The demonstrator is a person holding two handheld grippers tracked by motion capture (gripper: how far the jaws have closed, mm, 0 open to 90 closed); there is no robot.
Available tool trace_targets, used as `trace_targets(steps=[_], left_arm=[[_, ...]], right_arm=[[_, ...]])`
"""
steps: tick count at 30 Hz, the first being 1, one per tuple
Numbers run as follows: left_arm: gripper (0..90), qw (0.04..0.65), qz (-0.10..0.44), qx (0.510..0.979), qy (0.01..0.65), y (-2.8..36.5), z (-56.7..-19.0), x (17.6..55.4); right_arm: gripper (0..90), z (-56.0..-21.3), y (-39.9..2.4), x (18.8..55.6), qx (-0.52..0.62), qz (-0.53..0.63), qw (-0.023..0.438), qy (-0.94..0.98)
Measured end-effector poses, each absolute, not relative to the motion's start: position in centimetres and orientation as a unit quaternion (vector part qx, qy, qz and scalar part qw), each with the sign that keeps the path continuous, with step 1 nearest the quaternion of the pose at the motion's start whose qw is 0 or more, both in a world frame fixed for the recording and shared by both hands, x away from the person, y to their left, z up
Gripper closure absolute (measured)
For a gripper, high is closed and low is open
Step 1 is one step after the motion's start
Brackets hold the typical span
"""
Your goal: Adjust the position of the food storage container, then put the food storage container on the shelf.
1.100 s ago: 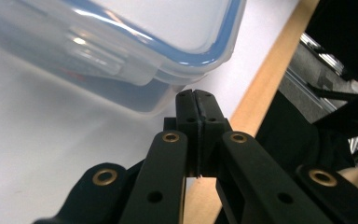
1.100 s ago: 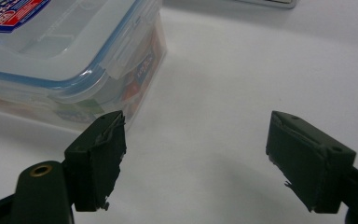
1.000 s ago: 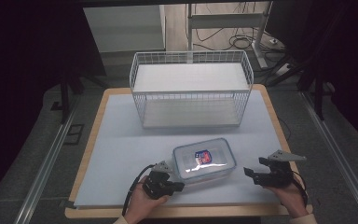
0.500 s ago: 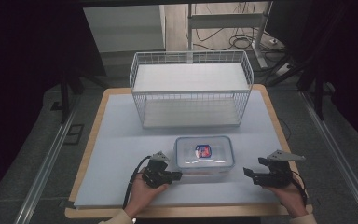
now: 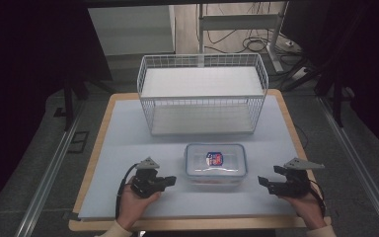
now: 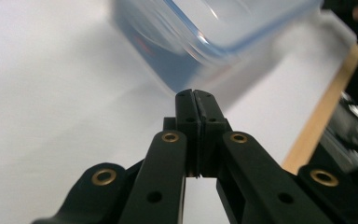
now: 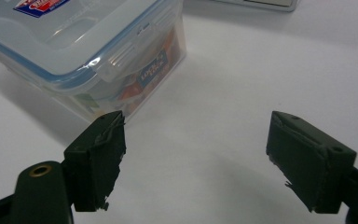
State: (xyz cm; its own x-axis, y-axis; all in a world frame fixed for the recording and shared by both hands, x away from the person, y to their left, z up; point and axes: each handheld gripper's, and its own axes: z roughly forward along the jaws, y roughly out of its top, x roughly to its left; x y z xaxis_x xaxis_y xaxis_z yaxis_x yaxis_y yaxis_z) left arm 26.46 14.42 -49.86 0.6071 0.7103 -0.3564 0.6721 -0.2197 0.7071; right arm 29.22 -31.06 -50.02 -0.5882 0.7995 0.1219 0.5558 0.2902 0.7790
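Since a second ago, the clear plastic container (image 5: pixel 216 166) has turned from a slant to sit square with the desk (image 5: pixel 128 143) edge, and my left tool (image 5: pixel 170 181) has pulled back to the left, away from the container's near left corner where it was before. My right tool (image 5: pixel 262 182) has kept its place.

Now the container lies flat near the front middle of the desk, with its blue-rimmed lid clipped on and a red and blue label on top. It sits just in front of the white wire basket (image 5: pixel 202 94), apart from it, and between my two tools.

My left tool is closed tight, its two black tips pressed together with nothing between them. In the left gripper view, the tips (image 6: pixel 196 100) point toward the container's lower edge (image 6: pixel 205 56), near it but not touching.

My right tool stands wide open and holds nothing. In the right gripper view, white desk shows between its two pads (image 7: pixel 100 154), and the container's corner (image 7: pixel 121 65) sits just beyond the left pad. From the high view, this tool rests to the right of the container, pointing at it, with a clear gap between.
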Motion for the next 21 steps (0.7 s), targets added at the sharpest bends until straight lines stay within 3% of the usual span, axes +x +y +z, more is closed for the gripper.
trace_targets(steps=[9,13,15,16,18,21], left_arm=[[86.2,0.453,0.036,0.762,0.461,16.1,-49.4,27.2],[53.8,0.464,0.039,0.744,0.479,16.3,-49.2,27.4],[41.7,0.471,0.033,0.739,0.480,16.4,-49.1,27.4],[41.7,0.473,0.022,0.737,0.482,16.4,-48.9,27.6],[31.8,0.484,0.016,0.729,0.483,16.4,-48.6,27.9],[27.5,0.486,0.006,0.729,0.482,16.3,-48.5,28.3]], right_arm=[[19.7,-50.0,-31.0,29.3,0.426,0.413,0.146,0.791],[19.7,-49.9,-31.0,29.3,0.425,0.417,0.143,0.791],[19.5,-49.8,-30.9,29.4,0.422,0.418,0.141,0.791],[19.4,-49.6,-30.9,29.4,0.420,0.419,0.141,0.793],[19.0,-49.2,-30.9,29.5,0.417,0.429,0.134,0.790],[18.4,-49.0,-31.0,29.6,0.419,0.434,0.127,0.787]])
